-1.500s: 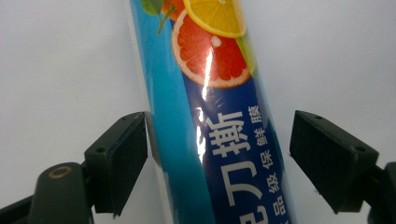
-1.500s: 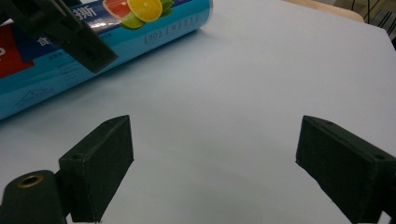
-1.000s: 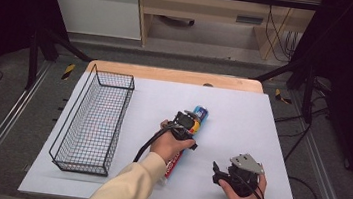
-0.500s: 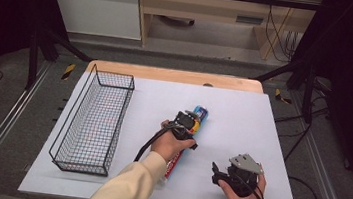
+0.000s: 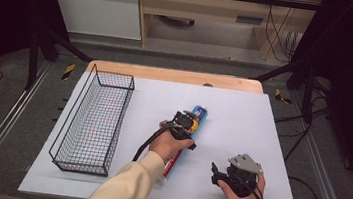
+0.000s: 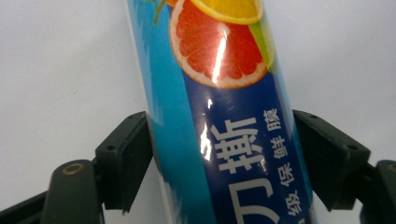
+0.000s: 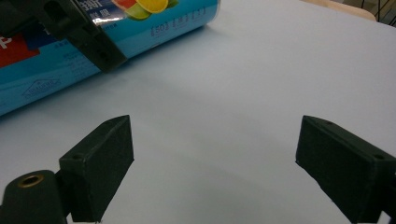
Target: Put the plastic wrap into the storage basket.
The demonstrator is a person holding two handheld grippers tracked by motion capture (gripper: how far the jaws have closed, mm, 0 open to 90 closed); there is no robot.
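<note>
A long blue cling-film box [image 5: 200, 114] with citrus pictures lies diagonally on the white table [image 5: 243, 112]; its red end [image 5: 169, 165] points toward the front edge. My left gripper [image 5: 188, 124] sits over its far half. In the left gripper view both pads press the sides of the box [image 6: 224, 116], so the left gripper [image 6: 222, 154] is shut on it. My right gripper [image 5: 214, 173] hovers at the front right, jaws pointing left and open [image 7: 215, 163], nothing between them. In the right gripper view the box [image 7: 154, 28] and a left gripper jaw lie ahead at upper left.
A black wire basket [image 5: 79, 113] stands along the table's left side, with nothing visible inside. Bare white surface stretches right of the box and beyond it. Black frame rails run along both sides of the table.
</note>
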